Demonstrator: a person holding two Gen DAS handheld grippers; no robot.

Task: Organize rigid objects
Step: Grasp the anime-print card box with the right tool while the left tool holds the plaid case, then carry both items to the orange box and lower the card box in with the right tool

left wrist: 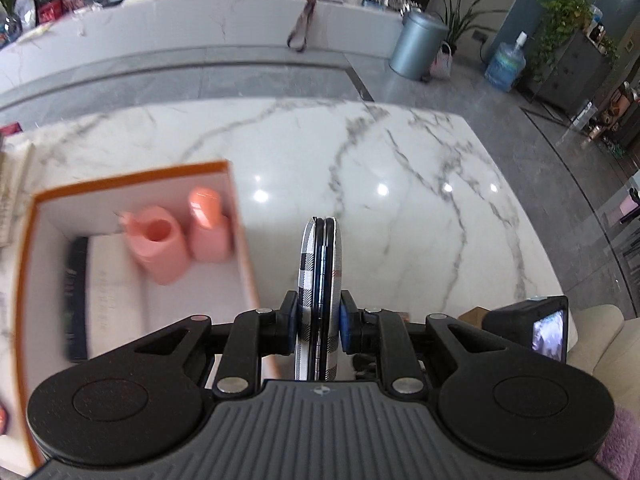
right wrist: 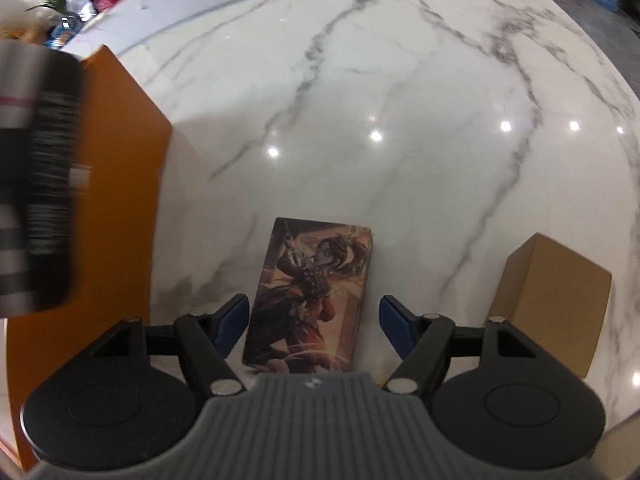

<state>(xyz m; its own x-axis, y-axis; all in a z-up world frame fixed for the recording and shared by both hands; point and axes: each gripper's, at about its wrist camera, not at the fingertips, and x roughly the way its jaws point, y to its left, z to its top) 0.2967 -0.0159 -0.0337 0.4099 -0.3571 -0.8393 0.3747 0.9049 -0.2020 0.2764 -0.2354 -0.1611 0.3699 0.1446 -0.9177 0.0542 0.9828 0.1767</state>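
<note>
My left gripper is shut on a round, flat case with a black-and-white plaid cover, held on edge above the marble table, just right of an orange-rimmed open box. Inside the box stand two pink containers and a dark flat item. My right gripper is open, its fingers on either side of an illustrated card box lying flat on the table. The orange box's outer wall shows at the left of the right wrist view.
A brown cardboard box sits on the table to the right of my right gripper. A blurred dark object fills the left edge of the right wrist view. A grey bin and a water jug stand on the floor beyond the table.
</note>
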